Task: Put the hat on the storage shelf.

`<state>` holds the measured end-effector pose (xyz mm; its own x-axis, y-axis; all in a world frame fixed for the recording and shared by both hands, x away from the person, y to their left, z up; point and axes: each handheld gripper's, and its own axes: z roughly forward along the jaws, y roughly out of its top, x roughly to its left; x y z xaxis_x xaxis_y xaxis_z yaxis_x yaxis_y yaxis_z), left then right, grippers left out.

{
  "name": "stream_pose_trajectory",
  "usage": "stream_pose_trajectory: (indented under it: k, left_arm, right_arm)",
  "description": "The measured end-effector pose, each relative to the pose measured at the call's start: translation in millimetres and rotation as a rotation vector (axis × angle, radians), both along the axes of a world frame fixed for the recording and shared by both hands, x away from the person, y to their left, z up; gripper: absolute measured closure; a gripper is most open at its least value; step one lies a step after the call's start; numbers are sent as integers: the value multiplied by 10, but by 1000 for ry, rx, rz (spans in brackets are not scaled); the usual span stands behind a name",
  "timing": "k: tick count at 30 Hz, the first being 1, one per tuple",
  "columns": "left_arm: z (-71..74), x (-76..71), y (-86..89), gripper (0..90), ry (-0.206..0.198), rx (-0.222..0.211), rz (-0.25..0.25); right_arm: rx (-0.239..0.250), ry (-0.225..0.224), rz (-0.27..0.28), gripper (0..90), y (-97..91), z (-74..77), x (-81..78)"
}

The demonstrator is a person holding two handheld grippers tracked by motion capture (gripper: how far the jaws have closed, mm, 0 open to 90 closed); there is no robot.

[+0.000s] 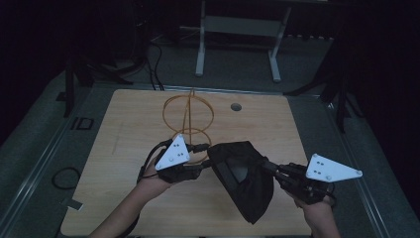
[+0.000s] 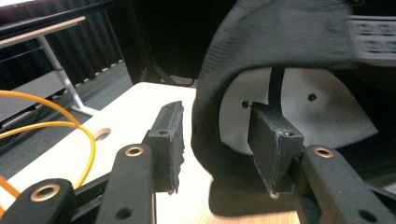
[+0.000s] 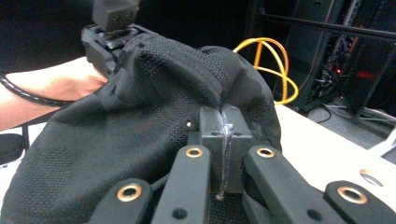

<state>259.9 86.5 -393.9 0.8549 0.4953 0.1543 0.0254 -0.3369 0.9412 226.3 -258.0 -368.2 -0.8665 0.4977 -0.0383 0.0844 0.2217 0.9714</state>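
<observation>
A black cap (image 1: 242,178) hangs above the wooden table (image 1: 129,129) between my two grippers. My right gripper (image 1: 268,167) is shut on its fabric; in the right gripper view the jaws (image 3: 224,121) pinch a fold of the black cap (image 3: 140,116). My left gripper (image 1: 205,156) is at the cap's left edge. In the left gripper view its jaws (image 2: 217,140) stand open, the cap (image 2: 280,42) rim sits between them, nearer the right pad (image 2: 271,140), and neither pad presses on it. The pale lining shows inside.
An orange wire-ring stand (image 1: 189,121) stands on the table just behind the left gripper, and shows as the orange rings (image 3: 271,70) in the right gripper view. A round cable hole (image 1: 236,106) lies at the back. A desk frame (image 1: 237,39) stands beyond the table.
</observation>
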Motion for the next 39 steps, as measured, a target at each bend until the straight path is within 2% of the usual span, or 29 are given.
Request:
stream_pose_trajectory:
  k: [6,11,14,15,18,23,25,28,32,36,39]
  left_arm:
    - [-40,-18,114,534,6,-6,34]
    - [-141,-32,223,421,59,-1,73]
    - [-206,-61,282,373,61,20,132]
    - [-236,-73,316,372,65,20,158]
    - [-297,-96,408,342,77,14,196]
    - [-440,-147,601,213,88,-7,267]
    - [-503,-175,678,155,77,-7,301]
    - [-589,-201,788,143,86,-10,344]
    - [-740,-246,938,80,89,-25,418]
    - [-914,-303,1053,27,78,-24,500]
    - [-1048,-327,1171,27,99,-33,548]
  right_arm:
    - [1,-9,-73,899,-96,15,41]
    - [16,-7,-119,899,-169,29,66]
    - [24,-1,-152,899,-199,30,82]
    - [26,-1,-158,899,-206,30,88]
    - [31,1,-180,898,-242,38,112]
    - [43,-9,-212,898,-288,73,155]
    - [44,-12,-229,898,-298,89,173]
    - [45,-16,-252,898,-318,118,229]
    - [54,-20,-278,898,-331,163,325]
    - [57,-25,-294,898,-315,208,412]
    - [47,-32,-310,898,-286,244,491]
